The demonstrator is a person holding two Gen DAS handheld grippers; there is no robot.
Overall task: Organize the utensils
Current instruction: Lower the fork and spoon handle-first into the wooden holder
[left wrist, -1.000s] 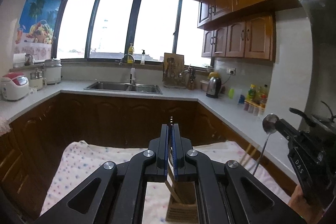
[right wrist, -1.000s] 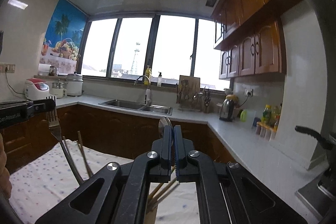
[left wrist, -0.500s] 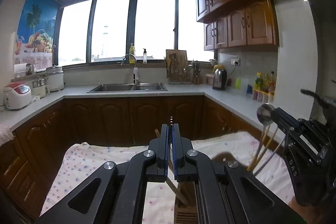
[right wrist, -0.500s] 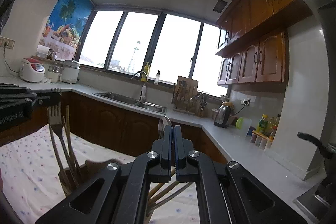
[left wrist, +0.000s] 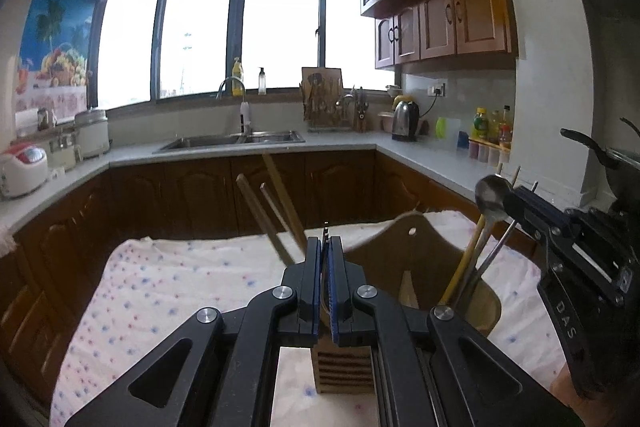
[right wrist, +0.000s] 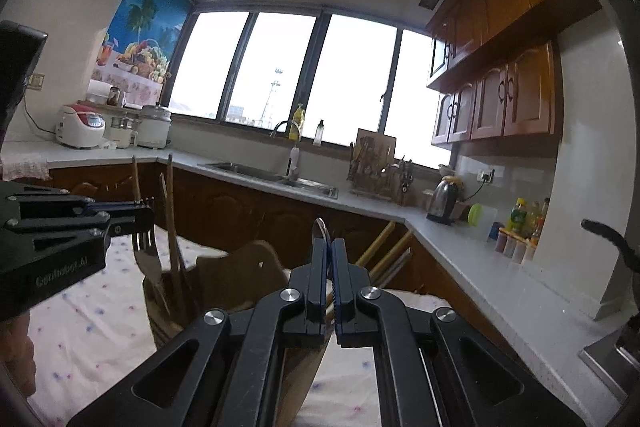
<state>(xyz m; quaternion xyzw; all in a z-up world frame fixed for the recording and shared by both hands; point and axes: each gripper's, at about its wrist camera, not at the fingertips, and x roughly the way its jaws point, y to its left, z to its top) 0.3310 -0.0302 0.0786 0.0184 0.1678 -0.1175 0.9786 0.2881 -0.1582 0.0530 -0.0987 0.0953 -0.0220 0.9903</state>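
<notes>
A wooden utensil holder [left wrist: 416, 267] stands on the spotted cloth [left wrist: 168, 291]; it also shows in the right wrist view [right wrist: 240, 279]. My left gripper [left wrist: 326, 243] is shut on a metal fork [right wrist: 145, 251], whose tines show in the right wrist view, lowered into the holder's left compartment beside wooden chopsticks [left wrist: 276, 211]. My right gripper [right wrist: 327, 255] is shut on a metal spoon [left wrist: 490, 193], held upright in the holder's right compartment next to more chopsticks [left wrist: 466, 263]. Both handles' lower ends are hidden inside the holder.
The cloth covers a low table ringed by dark wood cabinets. A grey countertop [left wrist: 432, 155] runs around with a sink [left wrist: 236, 141], kettle [left wrist: 405, 115], rice cookers [right wrist: 80, 125] and bottles [left wrist: 490, 125]. A dark pan handle [left wrist: 588, 143] juts at right.
Both grippers have come down toward the holder. The fork and the spoon now stand lower, inside the holder's compartments, and the holder looms larger in both views.
</notes>
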